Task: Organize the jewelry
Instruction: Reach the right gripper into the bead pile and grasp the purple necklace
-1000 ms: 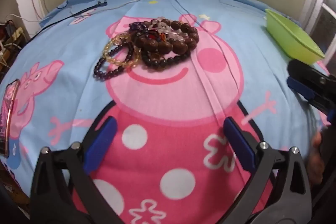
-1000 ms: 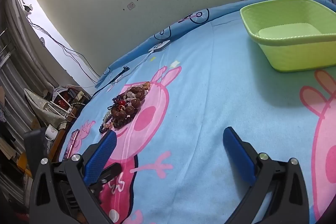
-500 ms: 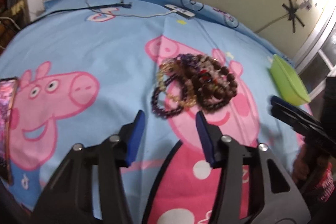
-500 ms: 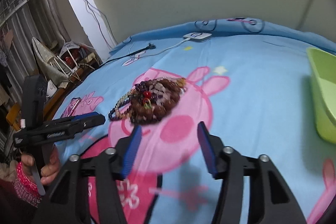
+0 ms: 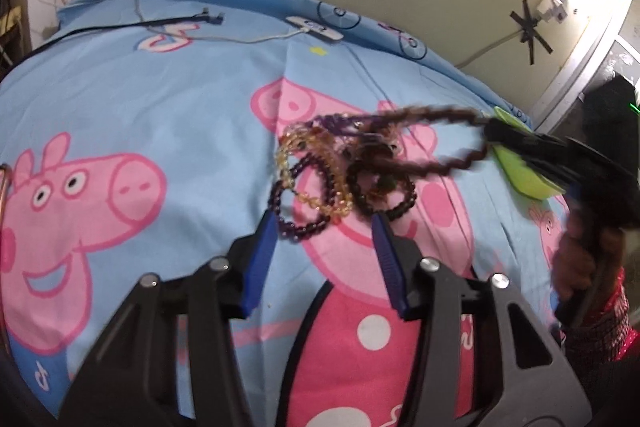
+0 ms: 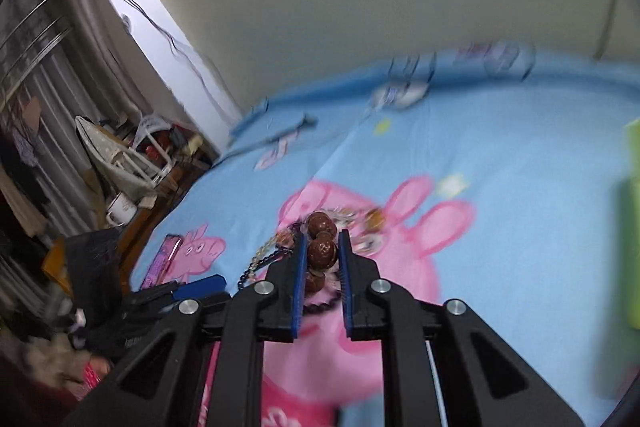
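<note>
A pile of bead bracelets (image 5: 320, 179), purple, amber and dark, lies on the pig-print bedsheet (image 5: 120, 99). My left gripper (image 5: 323, 219) hovers just in front of the pile, jaws half open, with no pad pressing on anything. My right gripper (image 6: 323, 241) is shut on a bracelet of big brown beads (image 6: 322, 247). In the left wrist view that brown bracelet (image 5: 440, 117) stretches, blurred, from the pile to the right gripper (image 5: 492, 131). A green basket (image 5: 528, 179) sits behind the right gripper, partly hidden.
A charger and cables (image 5: 316, 29) lie at the bed's far edge by the wall. A pink phone (image 6: 164, 257) rests on the sheet's left side. Clutter and a mug (image 6: 122, 209) stand beside the bed. A hand in a red sleeve (image 5: 580, 259) holds the right gripper.
Both grippers came in to the pile and narrowed. The right one shut on the brown bracelet and pulled it up and to the right, away from the pile; the left has held still lately.
</note>
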`<state>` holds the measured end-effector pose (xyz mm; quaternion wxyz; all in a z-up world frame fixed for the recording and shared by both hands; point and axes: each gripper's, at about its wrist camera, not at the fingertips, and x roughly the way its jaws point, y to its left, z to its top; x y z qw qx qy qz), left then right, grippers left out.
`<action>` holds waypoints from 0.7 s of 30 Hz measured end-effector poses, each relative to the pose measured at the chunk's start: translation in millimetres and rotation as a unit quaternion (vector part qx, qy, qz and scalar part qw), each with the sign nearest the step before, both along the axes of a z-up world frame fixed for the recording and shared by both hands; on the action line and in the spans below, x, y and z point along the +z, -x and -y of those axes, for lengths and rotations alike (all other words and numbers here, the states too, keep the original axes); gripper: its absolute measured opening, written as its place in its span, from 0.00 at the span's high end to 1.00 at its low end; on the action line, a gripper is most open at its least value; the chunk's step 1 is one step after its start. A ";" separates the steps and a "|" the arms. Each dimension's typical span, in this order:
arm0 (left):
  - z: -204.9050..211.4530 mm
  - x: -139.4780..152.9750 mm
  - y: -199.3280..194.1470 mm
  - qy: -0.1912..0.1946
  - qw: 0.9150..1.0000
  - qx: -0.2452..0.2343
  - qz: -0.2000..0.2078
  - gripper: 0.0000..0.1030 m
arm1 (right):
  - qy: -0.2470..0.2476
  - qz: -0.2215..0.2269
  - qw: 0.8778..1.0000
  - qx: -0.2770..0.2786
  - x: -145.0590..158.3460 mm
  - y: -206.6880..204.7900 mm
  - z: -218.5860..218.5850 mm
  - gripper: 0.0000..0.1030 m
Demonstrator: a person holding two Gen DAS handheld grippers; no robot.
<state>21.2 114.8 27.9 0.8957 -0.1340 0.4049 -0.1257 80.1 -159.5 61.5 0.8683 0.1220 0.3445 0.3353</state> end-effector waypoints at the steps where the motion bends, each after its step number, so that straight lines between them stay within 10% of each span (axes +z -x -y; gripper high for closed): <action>1: 3.6 0.9 -1.9 0.003 1.000 -0.009 0.003 0.54 | 0.010 0.005 1.000 -0.014 1.0 5.5 8.7 1.00; 15: 110.2 9.1 -19.7 -0.039 0.989 -0.140 0.010 0.54 | 0.022 -0.086 0.986 -0.144 -61.2 34.9 103.0 1.00; 21: 113.8 10.9 -22.5 -0.043 0.990 -0.132 0.015 0.54 | 0.051 -0.026 0.986 -0.157 -42.8 32.9 106.5 0.66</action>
